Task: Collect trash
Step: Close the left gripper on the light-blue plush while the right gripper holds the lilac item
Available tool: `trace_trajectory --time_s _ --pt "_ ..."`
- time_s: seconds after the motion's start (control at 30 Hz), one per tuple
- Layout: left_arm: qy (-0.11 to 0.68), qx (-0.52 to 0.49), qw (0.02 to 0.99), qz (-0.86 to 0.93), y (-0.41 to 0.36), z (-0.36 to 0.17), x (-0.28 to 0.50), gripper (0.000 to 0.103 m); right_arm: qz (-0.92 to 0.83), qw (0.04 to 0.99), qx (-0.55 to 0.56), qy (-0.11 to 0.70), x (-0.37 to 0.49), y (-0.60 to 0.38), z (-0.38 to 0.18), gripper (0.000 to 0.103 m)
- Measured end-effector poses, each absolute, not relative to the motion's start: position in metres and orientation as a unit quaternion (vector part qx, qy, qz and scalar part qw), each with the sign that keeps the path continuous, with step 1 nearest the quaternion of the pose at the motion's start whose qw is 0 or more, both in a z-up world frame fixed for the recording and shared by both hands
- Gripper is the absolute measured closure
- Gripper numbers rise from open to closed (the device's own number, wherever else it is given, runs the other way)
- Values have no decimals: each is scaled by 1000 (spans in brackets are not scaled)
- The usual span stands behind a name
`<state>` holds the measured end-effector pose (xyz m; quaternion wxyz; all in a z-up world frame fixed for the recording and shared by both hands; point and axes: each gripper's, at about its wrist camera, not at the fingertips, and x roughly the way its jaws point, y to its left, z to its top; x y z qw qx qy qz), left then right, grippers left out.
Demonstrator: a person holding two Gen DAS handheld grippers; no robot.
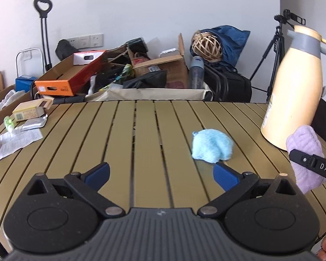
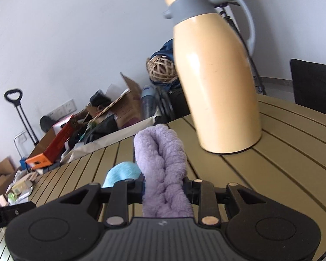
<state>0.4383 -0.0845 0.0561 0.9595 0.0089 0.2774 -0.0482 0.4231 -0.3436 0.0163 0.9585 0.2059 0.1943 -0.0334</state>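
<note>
Nearest the near edge of the slatted tabletop [image 1: 141,130], the left tongs [image 1: 162,171] hang with their blue-padded fingers [image 1: 98,173] spread wide, grasping nothing. Off toward the right edge, the right tongs [image 2: 164,184] are clenched on a lilac fleecy cloth [image 2: 160,165], which stands up between the jaws in a thick twisted roll and is lifted off the slats; the left wrist view shows the same cloth [image 1: 306,154] at its right border, pinched by a black finger marked DAS.

Just beyond the left tongs' right finger, a crumpled light-blue cloth [image 1: 212,144] lies on the tabletop, right of the middle; in the right wrist view it peeks out [image 2: 122,173] just left of the lilac cloth. Farther toward the right edge stands a cream thermos jug [image 2: 217,76] with a grey collar and a pale handle, upright on the slats.

At the far left corner lie a printed paper sheet [image 1: 15,140], a silver foil blister pack [image 1: 33,124], a small green-and-white tube [image 1: 8,122] and an open yellow carton [image 1: 30,109], all close together.

Past the far edge, on the floor against the white wall, sit an orange shoebox [image 1: 69,80], open cardboard boxes [image 1: 163,65], a wicker ball [image 1: 206,46] against a blue bag [image 1: 232,39], a hand trolley [image 1: 44,32] and a black tripod [image 1: 276,50].
</note>
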Motion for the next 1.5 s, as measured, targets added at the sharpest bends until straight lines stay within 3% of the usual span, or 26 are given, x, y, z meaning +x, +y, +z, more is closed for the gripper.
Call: trace_trajectory --time_s 0.7,1.3,1.5 --pt "345 25 937 -52 -177 23 541 0 -101 951 232 176 426 -413 -1 76" --pt "389 36 919 -44 -206 -10 595 1 -128 943 234 197 437 -434 -17 76" --pt "394 46 917 -39 -209 -13 595 21 -129 943 237 196 436 -436 -17 76"
